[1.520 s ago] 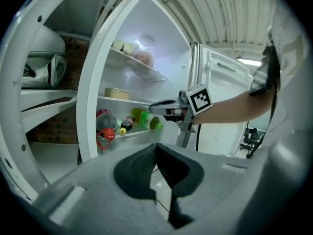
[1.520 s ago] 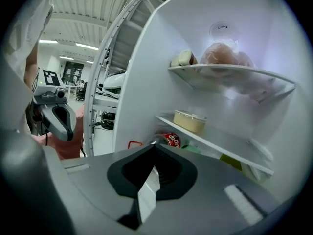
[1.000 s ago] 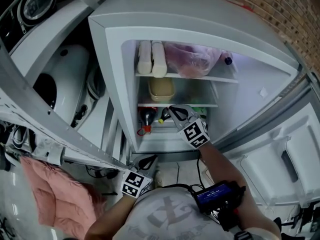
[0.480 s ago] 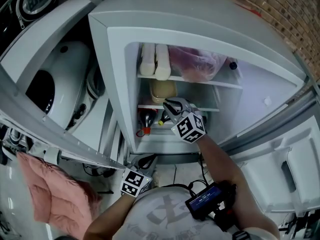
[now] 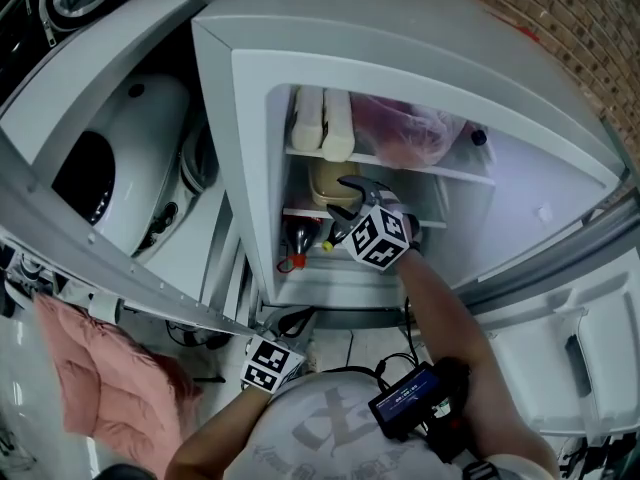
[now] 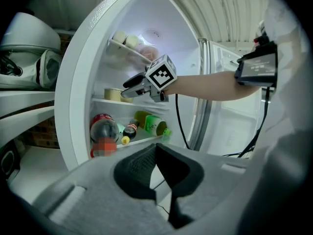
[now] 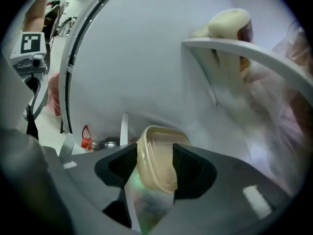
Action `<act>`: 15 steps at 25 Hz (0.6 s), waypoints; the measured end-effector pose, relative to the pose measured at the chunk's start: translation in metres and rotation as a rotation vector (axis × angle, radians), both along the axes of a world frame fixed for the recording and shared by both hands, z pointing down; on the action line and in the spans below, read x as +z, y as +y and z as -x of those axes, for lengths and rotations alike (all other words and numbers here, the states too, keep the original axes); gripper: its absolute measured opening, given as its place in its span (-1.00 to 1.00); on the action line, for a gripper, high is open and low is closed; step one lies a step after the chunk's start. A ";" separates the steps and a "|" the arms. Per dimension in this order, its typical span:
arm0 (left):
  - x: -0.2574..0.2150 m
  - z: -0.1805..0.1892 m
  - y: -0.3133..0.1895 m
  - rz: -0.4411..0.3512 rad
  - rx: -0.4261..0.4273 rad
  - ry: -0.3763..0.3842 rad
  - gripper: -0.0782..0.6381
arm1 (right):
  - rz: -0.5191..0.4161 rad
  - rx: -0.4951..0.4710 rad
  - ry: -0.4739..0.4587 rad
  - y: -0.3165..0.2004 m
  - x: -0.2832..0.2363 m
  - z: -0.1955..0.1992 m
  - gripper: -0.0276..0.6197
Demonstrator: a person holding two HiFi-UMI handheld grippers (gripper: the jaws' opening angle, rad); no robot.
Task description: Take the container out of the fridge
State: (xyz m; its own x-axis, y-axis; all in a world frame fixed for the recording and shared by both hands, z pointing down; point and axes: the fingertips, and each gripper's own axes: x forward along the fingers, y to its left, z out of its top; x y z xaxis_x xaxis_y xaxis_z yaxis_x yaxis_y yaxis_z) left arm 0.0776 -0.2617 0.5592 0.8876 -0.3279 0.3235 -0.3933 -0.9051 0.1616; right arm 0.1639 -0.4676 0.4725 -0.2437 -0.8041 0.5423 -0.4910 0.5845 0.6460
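Observation:
A beige lidded container (image 5: 328,179) (image 7: 156,160) (image 6: 113,94) sits on the middle shelf of the open fridge (image 5: 420,78). My right gripper (image 5: 345,200) (image 7: 154,169) (image 6: 127,89) reaches into that shelf. Its jaws are opening, one on each side of the container's near end, and the pads do not press on it. My left gripper (image 5: 293,321) (image 6: 156,153) hangs low outside the fridge, by the floor, with its pads together and nothing in them.
Bottles (image 5: 298,236) (image 6: 103,129) lie on the bottom shelf. Two pale rolls (image 5: 322,123) and a pink bag (image 5: 410,133) fill the top shelf. The fridge door (image 5: 560,328) stands open at right. A white appliance (image 5: 110,168) is at left, with pink cloth (image 5: 100,378) below.
My right gripper has risen from in front of the bottom shelf to the middle shelf, and its jaws have spread apart around the container. The left gripper has stayed put.

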 end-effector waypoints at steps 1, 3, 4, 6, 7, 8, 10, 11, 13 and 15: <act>0.000 0.000 0.000 0.001 0.000 0.001 -0.77 | 0.016 -0.001 0.006 -0.002 0.002 0.000 -0.17; -0.001 0.000 -0.001 -0.001 -0.001 0.002 -0.77 | 0.040 -0.003 0.023 -0.004 0.005 0.000 -0.17; -0.001 0.000 -0.001 -0.001 -0.002 0.002 -0.77 | 0.046 -0.003 0.032 -0.005 0.006 -0.001 -0.17; 0.000 0.001 -0.003 -0.003 -0.006 0.002 -0.77 | 0.052 -0.002 0.048 -0.007 0.007 -0.003 -0.17; 0.001 0.001 -0.003 0.000 -0.009 0.002 -0.77 | 0.052 -0.003 0.053 -0.009 0.007 -0.003 -0.17; 0.002 0.002 -0.003 0.007 -0.010 0.000 -0.77 | 0.054 -0.004 0.055 -0.009 0.007 -0.003 -0.16; 0.003 0.003 -0.002 0.020 -0.011 -0.004 -0.77 | 0.073 -0.001 0.049 -0.011 0.009 -0.003 -0.16; 0.003 0.003 -0.002 0.019 -0.011 -0.006 -0.77 | 0.091 0.004 0.041 -0.012 0.010 -0.003 -0.15; 0.000 0.004 -0.003 0.013 -0.014 -0.005 -0.77 | 0.125 0.019 0.025 -0.013 0.014 -0.005 -0.12; 0.000 0.006 -0.004 0.007 -0.018 -0.004 -0.77 | 0.135 0.030 0.017 -0.014 0.017 -0.006 -0.11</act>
